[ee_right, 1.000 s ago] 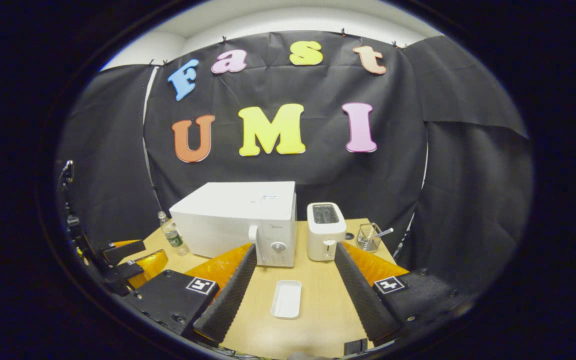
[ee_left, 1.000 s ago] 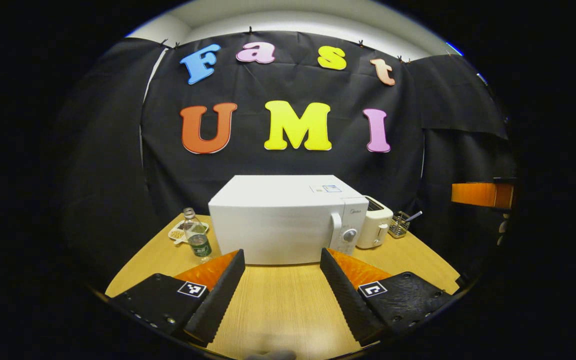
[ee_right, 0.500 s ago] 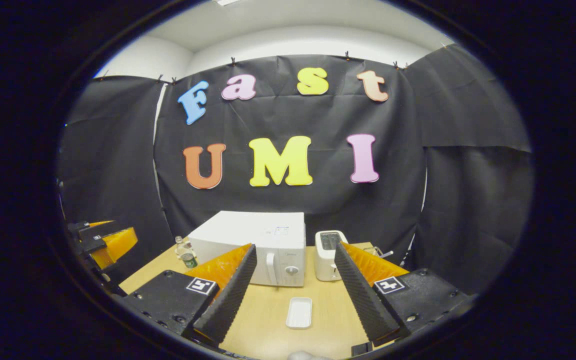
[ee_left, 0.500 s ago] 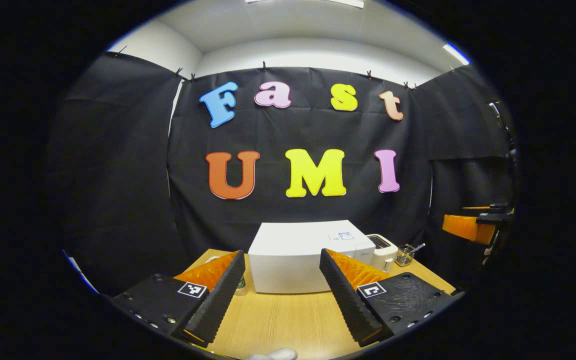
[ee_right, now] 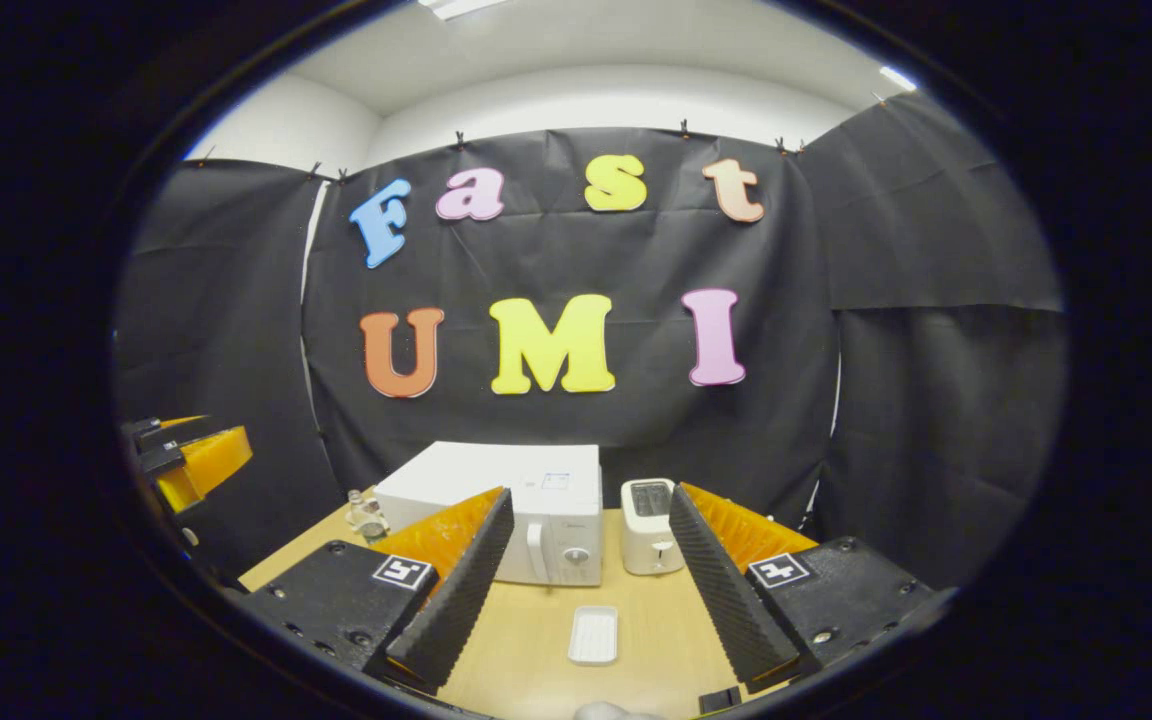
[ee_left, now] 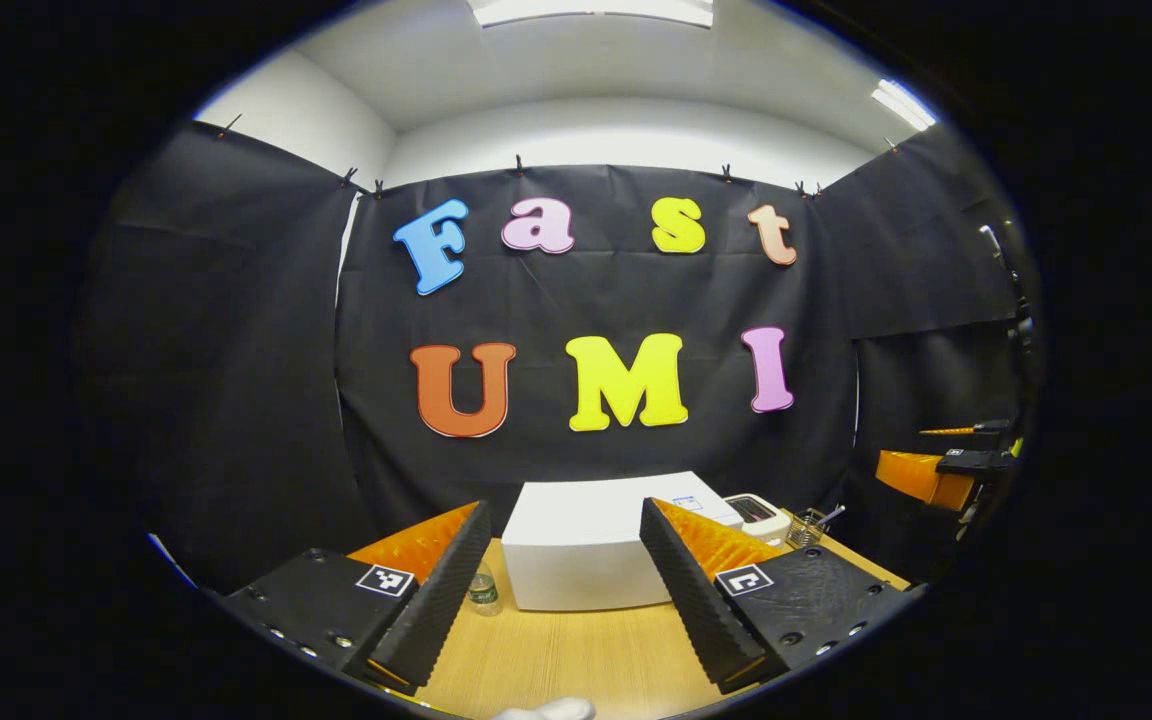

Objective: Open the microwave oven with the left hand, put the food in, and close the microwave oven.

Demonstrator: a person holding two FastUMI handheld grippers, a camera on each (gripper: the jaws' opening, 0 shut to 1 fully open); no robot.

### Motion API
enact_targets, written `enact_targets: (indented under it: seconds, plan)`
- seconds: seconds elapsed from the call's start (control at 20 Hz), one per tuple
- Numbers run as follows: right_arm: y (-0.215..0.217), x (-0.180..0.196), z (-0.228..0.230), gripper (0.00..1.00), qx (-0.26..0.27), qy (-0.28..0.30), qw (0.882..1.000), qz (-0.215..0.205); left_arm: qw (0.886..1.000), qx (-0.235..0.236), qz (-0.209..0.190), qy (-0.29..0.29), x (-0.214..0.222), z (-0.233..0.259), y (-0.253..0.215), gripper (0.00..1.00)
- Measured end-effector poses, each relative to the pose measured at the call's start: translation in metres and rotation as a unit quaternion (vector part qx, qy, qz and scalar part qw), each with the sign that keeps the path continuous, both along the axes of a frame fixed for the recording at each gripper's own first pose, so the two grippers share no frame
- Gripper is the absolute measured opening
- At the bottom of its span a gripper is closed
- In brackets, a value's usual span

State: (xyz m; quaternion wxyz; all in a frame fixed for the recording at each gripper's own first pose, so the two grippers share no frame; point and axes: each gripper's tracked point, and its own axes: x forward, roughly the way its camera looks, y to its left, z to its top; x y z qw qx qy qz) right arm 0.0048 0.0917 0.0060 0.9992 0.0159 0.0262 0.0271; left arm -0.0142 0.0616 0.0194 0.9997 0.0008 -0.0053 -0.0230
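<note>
Risk: you're well back from the microwave (ee_left: 591, 540) with both tongs up off the table (ee_left: 556, 655), so the long reach to the door handle (ee_right: 536, 548) is where it could go sideways. Come in off-line and you'll clip the knob (ee_right: 576, 555) or just shove the whole box.
Other risk: the bottle (ee_left: 482, 590) sits just beside the microwave at about 9 o'clock of it; a wide swing with your left could tip it.
Left gripper (ee_left: 561, 585): spread wide, holding nothing, touching nothing.
Right gripper (ee_right: 586, 580): same deal, wide open and empty.
Microwave: door looks shut, handle near the right edge of the front, toaster (ee_right: 651, 525) just beside it at 3 o'clock.
Food: the white tray (ee_right: 593, 635) lies on the table in front of the microwave, toward 6 o'clock, between your right fingers in the right gripper view. Can't tell what's in it.
Progress: I'd say nothing's started yet.
</note>
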Motion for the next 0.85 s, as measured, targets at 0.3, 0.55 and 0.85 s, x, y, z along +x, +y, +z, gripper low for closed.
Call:
enact_targets:
  seconds: [0.3, 0.55, 0.85]
  plan:
    - [-0.003, -0.005, 0.009, 1.0, 0.002, -0.009, 1.0, -0.007, 1.0, 0.001, 0.0, -0.008, -0.001, 0.008, 0.003, 0.95]
    - [-0.001, -0.007, 0.01, 1.0, 0.0, -0.006, 1.0, -0.005, 1.0, -0.004, 0.006, -0.01, -0.004, 0.009, 0.011, 0.94]
    - [0.003, -0.014, 0.011, 0.9, 0.001, -0.008, 1.0, -0.003, 1.0, -0.003, 0.01, -0.012, -0.013, 0.01, 0.019, 0.94]
